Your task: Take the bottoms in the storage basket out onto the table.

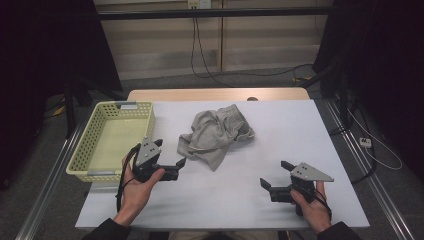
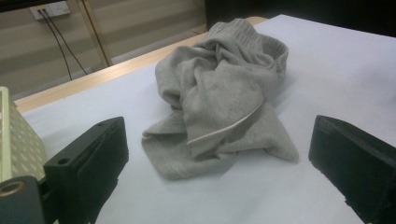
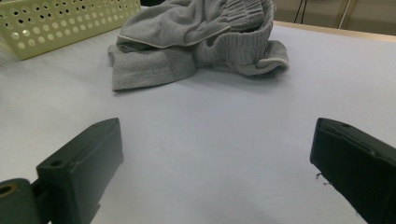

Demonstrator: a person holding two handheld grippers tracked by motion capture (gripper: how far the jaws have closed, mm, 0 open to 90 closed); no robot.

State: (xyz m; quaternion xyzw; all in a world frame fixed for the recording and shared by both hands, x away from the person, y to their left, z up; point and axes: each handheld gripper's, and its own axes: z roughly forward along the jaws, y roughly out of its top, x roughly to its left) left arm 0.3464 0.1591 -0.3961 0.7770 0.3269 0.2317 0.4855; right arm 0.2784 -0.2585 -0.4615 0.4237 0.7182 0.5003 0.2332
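Yellow basket (image 1: 95, 131) looks empty – grey garment (image 1: 215, 134) beside it on table (image 1: 280, 150); both grippers' jaws spread, w/ nothing between.

Left gripper (image 2: 219, 158): fingers (image 2: 88, 163) standing wide apart, gripping nothing.
Grey garment (image 2: 219, 98): lying crumpled on the white tabletop (image 2: 336, 70), just ahead of the fingers.
Yellow basket (image 2: 18, 140): sitting at the left edge.

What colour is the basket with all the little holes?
The basket is pale yellow, clearest in the high view.
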